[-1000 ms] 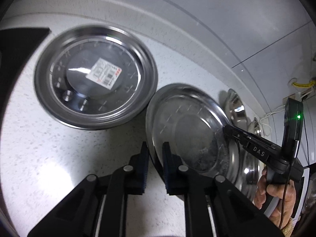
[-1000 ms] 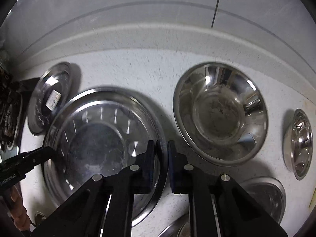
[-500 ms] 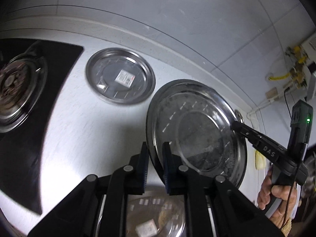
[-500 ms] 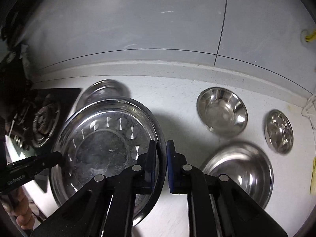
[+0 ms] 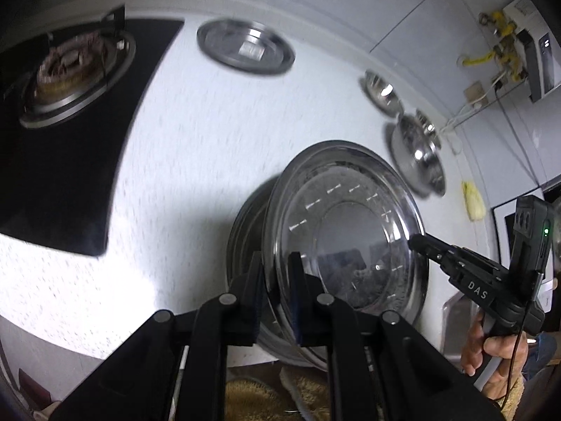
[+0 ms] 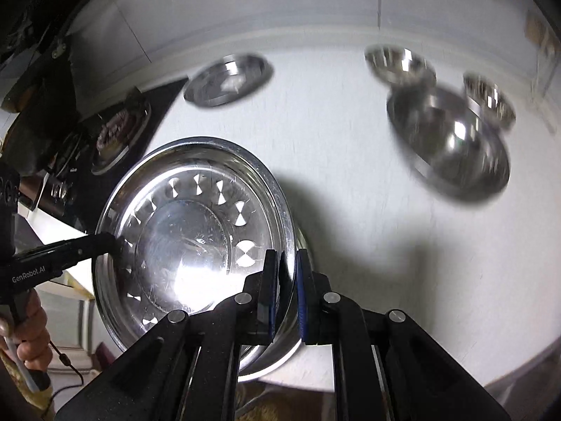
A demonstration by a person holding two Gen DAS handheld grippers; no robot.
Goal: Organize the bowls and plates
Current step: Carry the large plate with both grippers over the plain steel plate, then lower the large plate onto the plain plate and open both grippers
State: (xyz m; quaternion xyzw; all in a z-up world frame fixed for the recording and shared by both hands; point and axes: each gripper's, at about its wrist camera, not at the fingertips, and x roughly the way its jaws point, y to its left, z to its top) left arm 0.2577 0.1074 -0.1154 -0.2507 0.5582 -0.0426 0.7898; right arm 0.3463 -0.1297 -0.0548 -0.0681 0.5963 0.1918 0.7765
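A large steel plate is held in the air between both grippers, above the white counter's front edge. My left gripper is shut on its near rim; my right gripper is shut on the opposite rim, and shows in the left wrist view. The plate also shows in the right wrist view, with the left gripper at its far rim. Another plate with a sticker lies at the back of the counter, also in the right wrist view.
A gas stove sits at the left on a black surface. Steel bowls stand at the right: a large one, and two smaller ones. The white wall runs behind. A yellow sponge lies far right.
Both grippers have lifted the large plate up and back toward the counter's front edge; the counter, stove and bowls now look farther away. Both grips are unchanged.
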